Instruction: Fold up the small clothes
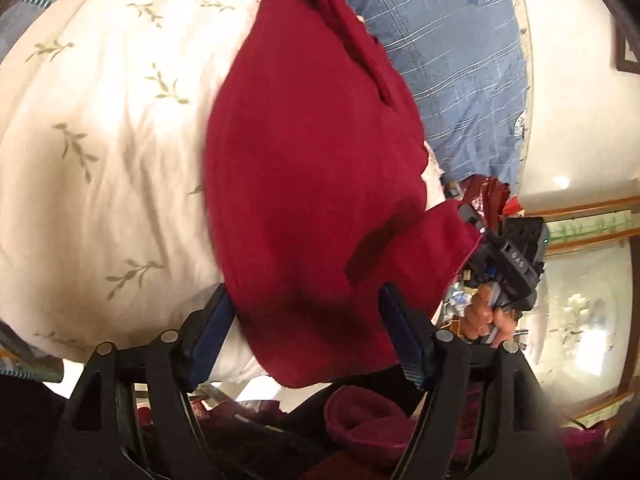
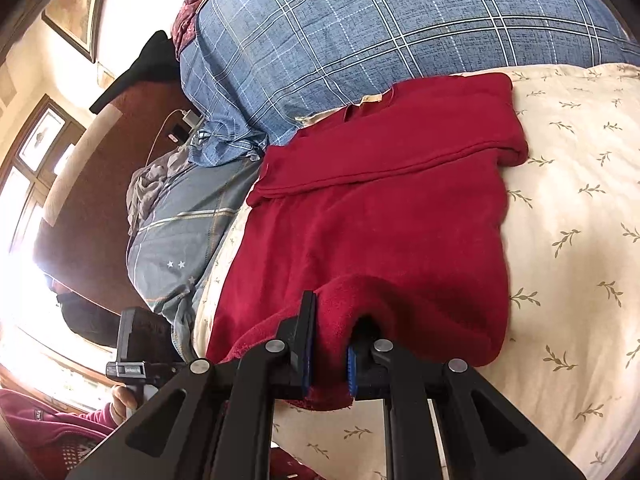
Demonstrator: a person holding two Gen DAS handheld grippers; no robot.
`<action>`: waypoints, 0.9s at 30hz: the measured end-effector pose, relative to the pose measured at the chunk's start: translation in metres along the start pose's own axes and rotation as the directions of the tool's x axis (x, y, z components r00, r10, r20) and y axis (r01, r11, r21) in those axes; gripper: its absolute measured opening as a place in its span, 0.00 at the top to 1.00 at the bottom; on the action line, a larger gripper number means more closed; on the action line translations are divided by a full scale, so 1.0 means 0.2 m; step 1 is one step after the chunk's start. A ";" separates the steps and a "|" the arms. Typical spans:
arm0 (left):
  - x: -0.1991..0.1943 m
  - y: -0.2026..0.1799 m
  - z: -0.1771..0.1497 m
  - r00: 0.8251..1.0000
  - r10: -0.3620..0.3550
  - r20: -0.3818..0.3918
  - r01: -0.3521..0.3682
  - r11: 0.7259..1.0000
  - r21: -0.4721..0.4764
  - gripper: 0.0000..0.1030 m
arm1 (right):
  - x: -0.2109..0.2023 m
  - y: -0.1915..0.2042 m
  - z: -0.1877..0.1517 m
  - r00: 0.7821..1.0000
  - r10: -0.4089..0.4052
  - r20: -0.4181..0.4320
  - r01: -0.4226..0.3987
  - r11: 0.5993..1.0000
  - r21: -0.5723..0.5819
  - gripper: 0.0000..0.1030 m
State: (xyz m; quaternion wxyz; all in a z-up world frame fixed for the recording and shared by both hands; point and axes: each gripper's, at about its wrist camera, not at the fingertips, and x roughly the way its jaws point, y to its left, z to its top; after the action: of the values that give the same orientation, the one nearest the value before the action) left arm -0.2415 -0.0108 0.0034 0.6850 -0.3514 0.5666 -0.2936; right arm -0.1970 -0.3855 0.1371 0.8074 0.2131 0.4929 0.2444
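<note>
Floral bedspread [image 2: 572, 240]: right tool [image 2: 330, 354] angled down, clamping red garment [image 2: 380, 220].

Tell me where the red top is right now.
The red top lies on the cream leaf-print bedspread, just below the blue plaid pillow, its near edge clamped in the right hand-held gripper.

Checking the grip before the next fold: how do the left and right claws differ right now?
The left claw stands wide open, its pads clear of the red garment; the right claw is shut on a bunched hem of that garment. The left claw only frames the cloth lying beyond it, while the right claw pinches a fold between its pads. Both are black with blue pads and point at the same garment.
</note>
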 end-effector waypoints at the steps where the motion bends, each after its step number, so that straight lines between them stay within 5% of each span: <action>1: 0.01 -0.01 0.00 1.000 -0.002 0.001 0.002 1.000 -0.003 0.30 | 0.00 -0.01 0.00 1.000 0.002 0.000 -0.002 1.000 0.004 0.89; 3: 0.01 -0.01 0.01 1.000 -0.003 -0.015 0.003 1.000 0.012 0.41 | 0.01 -0.02 0.00 1.000 0.007 0.001 -0.007 1.000 0.011 0.89; 4: 0.01 -0.02 0.01 1.000 0.013 -0.026 -0.012 0.999 0.032 0.68 | 0.01 -0.02 0.00 1.000 0.008 0.003 -0.008 1.000 0.012 0.89; 6: -0.02 -0.04 0.01 0.998 0.055 -0.035 -0.052 0.996 0.078 0.89 | 0.01 -0.02 0.00 1.000 0.012 0.004 -0.012 1.000 0.014 0.89; 15: -0.19 -0.19 0.20 0.997 0.034 0.071 -0.048 0.976 0.212 0.90 | -0.01 -0.02 0.09 0.999 0.008 0.033 -0.008 1.000 -0.005 0.89; 22: -0.21 -0.37 0.63 0.973 0.046 0.227 -0.118 0.942 0.313 0.90 | 0.00 -0.02 0.37 0.989 -0.016 0.149 0.017 1.000 -0.002 0.89; 27: -0.08 -0.41 0.97 0.961 0.060 0.271 -0.142 0.945 0.294 0.91 | 0.09 -0.03 0.64 0.973 -0.100 0.206 0.109 0.994 -0.031 0.89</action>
State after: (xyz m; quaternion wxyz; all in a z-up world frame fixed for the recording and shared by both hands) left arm -0.0541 -0.0159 0.1013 0.8140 -0.2448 0.4364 -0.2949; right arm -0.0738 -0.3920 0.1744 0.8697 0.1937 0.4129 0.1887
